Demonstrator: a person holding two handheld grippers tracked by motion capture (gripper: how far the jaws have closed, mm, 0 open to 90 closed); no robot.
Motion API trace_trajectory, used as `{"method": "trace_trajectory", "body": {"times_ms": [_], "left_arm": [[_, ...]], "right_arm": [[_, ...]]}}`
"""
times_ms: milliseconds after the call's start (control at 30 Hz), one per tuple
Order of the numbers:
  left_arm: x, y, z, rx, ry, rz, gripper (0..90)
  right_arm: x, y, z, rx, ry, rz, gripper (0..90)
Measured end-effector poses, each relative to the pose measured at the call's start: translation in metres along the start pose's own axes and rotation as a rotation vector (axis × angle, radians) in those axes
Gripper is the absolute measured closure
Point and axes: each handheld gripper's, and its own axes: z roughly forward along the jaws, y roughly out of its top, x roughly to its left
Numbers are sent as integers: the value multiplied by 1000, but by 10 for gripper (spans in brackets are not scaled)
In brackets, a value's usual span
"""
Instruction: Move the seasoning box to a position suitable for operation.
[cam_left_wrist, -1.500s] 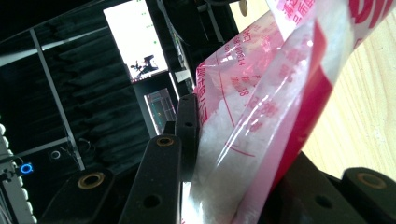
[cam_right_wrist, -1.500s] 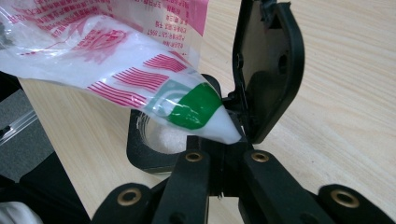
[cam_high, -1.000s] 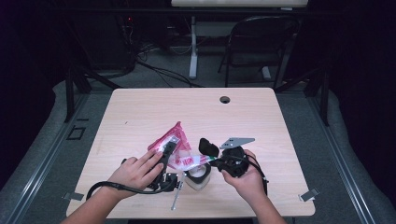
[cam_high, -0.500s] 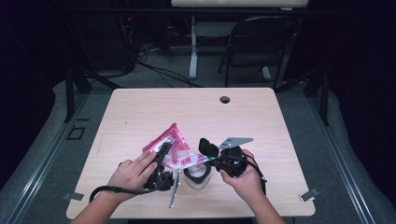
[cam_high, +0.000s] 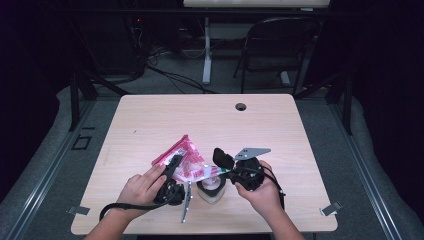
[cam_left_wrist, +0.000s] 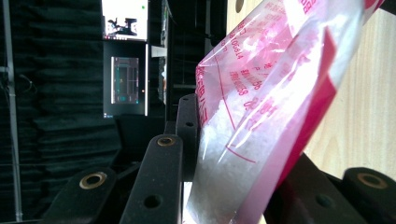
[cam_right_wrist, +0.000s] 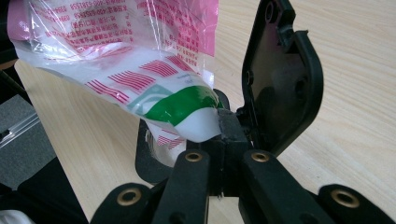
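In the high view, a pink-and-clear bag (cam_high: 184, 159) is held above the wooden surface (cam_high: 150, 120) between the left gripper (cam_high: 172, 167) and right gripper (cam_high: 222, 167); a small white container (cam_high: 211, 189) stands beneath, and a round hole (cam_high: 241, 106) is seen farther back.

In the left gripper view, the bag (cam_left_wrist: 261, 116) is pinched between the fingers (cam_left_wrist: 189, 135).

In the right gripper view, the bag's green-and-white corner (cam_right_wrist: 187, 109) is clamped by fingers (cam_right_wrist: 229, 126) pressed together.

A pale wooden bench (cam_high: 150, 125) stands on grey floor (cam_high: 55, 150), a black folding chair (cam_high: 272, 45) at one o'clock in the dark room.

Left hand-held gripper (cam_high: 172, 172) and right hand-held gripper (cam_high: 227, 167) both clamped, facing inward
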Motion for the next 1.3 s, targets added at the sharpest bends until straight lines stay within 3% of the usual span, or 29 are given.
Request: {"method": "trace_trajectory", "body": {"times_ms": [167, 433, 1000, 1300], "left_arm": [[-4, -2, 1, 5, -5, -49, 764], [-12, -4, 2, 7, -17, -83, 765], [-21, -12, 5, 18, -95, -232, 772], [-24, -15, 8, 21, -126, -276, 776]], "right_arm": [[1, 0, 1, -6, -3, 2, 900], [2, -1, 2, 0, -7, -2, 900], [4, 0, 2, -5, -6, -22, 900], [6, 0, 1, -28, -2, -23, 900]]}}
